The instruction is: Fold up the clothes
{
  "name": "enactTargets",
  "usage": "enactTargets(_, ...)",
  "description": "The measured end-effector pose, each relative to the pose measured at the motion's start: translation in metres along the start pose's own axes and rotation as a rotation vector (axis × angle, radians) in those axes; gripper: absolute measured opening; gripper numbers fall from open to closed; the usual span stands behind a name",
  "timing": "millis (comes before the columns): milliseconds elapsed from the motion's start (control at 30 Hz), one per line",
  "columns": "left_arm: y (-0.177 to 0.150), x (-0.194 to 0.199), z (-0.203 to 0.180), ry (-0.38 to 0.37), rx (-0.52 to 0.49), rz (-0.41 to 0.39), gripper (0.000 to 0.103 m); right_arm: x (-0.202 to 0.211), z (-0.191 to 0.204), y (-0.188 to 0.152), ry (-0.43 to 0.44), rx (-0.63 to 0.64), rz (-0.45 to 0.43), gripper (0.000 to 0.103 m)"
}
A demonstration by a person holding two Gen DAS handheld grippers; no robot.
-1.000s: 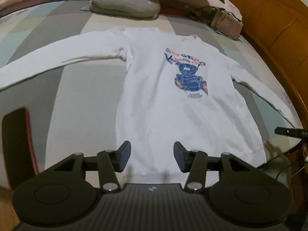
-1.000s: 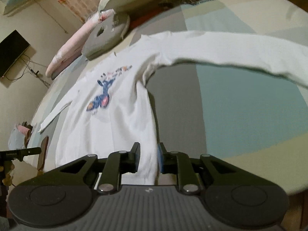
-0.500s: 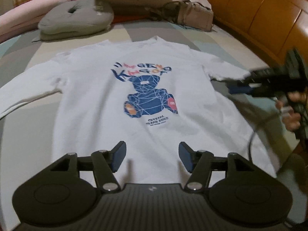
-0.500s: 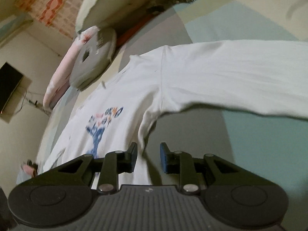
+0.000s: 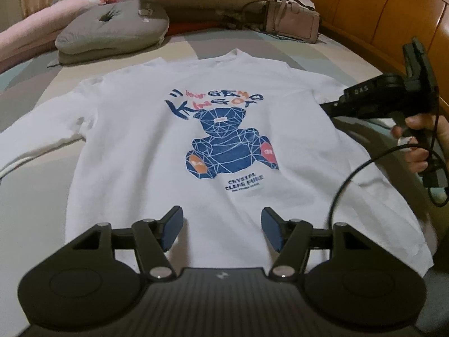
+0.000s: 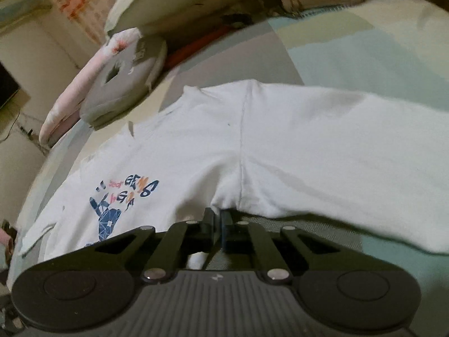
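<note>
A white long-sleeved sweatshirt (image 5: 134,140) with a blue bear print (image 5: 227,143) lies flat, front up, on the bed. My left gripper (image 5: 221,230) is open and empty, hovering just above the lower front of the shirt. My right gripper (image 6: 218,219) is shut on the sweatshirt (image 6: 280,146) at the underarm, where the right sleeve (image 6: 364,151) joins the body. In the left wrist view the right gripper's body (image 5: 393,95) and the hand holding it show at the right edge, over the shirt's right shoulder.
A grey cushion (image 5: 112,31), pink and pale pillows and a beige handbag (image 5: 291,19) lie at the head of the bed. A wooden bed frame (image 5: 393,14) runs along the right. A black cable (image 5: 364,174) hangs from the right gripper over the shirt.
My left gripper has moved in over the lower front of the shirt, still open. My right gripper has moved up to the underarm and closed on the fabric.
</note>
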State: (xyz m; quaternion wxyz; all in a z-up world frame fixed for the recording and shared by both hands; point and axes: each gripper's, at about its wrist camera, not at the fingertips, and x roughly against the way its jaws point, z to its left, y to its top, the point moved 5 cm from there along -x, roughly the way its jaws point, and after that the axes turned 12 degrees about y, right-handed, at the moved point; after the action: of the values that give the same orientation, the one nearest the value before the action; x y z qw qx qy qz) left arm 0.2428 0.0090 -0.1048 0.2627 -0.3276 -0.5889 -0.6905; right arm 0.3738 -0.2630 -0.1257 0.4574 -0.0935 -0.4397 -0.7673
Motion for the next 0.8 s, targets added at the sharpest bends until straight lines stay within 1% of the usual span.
enactTargets(167,0.001,0.001,0.001,-0.013,0.019,-0.005,0.062,0.020,-0.003,0.027,-0.110,0.089,-0.071,0.006)
enactTargets(200,0.001,0.002,0.001,-0.013,0.020,-0.007,0.062,0.022,-0.003,0.029,-0.121,0.089,-0.066,0.008)
enactTargets(233,0.001,0.004,0.001,-0.012,0.018,-0.009,0.062,0.023,-0.004,0.029,-0.123,0.083,-0.052,0.014)
enactTargets(300,0.000,0.007,0.000,-0.013,0.016,-0.013,0.063,0.029,-0.004,0.025,-0.122,0.075,-0.029,0.019)
enactTargets(367,-0.002,0.011,0.000,-0.012,0.013,-0.017,0.064,0.042,0.000,0.014,-0.107,0.081,-0.018,0.023)
enactTargets(433,-0.003,0.015,0.000,-0.004,0.004,-0.021,0.064,0.056,0.003,-0.006,-0.089,0.058,0.012,0.028)
enactTargets(467,-0.004,0.018,-0.001,0.001,0.000,-0.022,0.064,0.062,0.004,-0.017,-0.080,0.043,0.029,0.029)
enactTargets(533,-0.007,0.022,-0.002,0.003,-0.002,-0.022,0.064,0.075,0.006,-0.044,-0.072,0.014,0.074,0.031)
enactTargets(600,-0.010,0.027,-0.003,0.003,0.000,-0.022,0.064,0.086,0.008,-0.073,-0.071,-0.019,0.122,0.031)
enactTargets(633,-0.011,0.029,-0.004,0.002,0.001,-0.021,0.064,0.092,0.008,-0.087,-0.064,-0.042,0.132,0.032)
enactTargets(700,-0.014,0.034,-0.007,-0.009,0.005,-0.018,0.064,0.106,0.007,-0.112,-0.041,-0.090,0.133,0.033)
enactTargets(800,-0.021,0.039,-0.013,-0.020,0.003,-0.009,0.064,0.124,0.008,-0.135,0.000,-0.153,0.122,0.035)
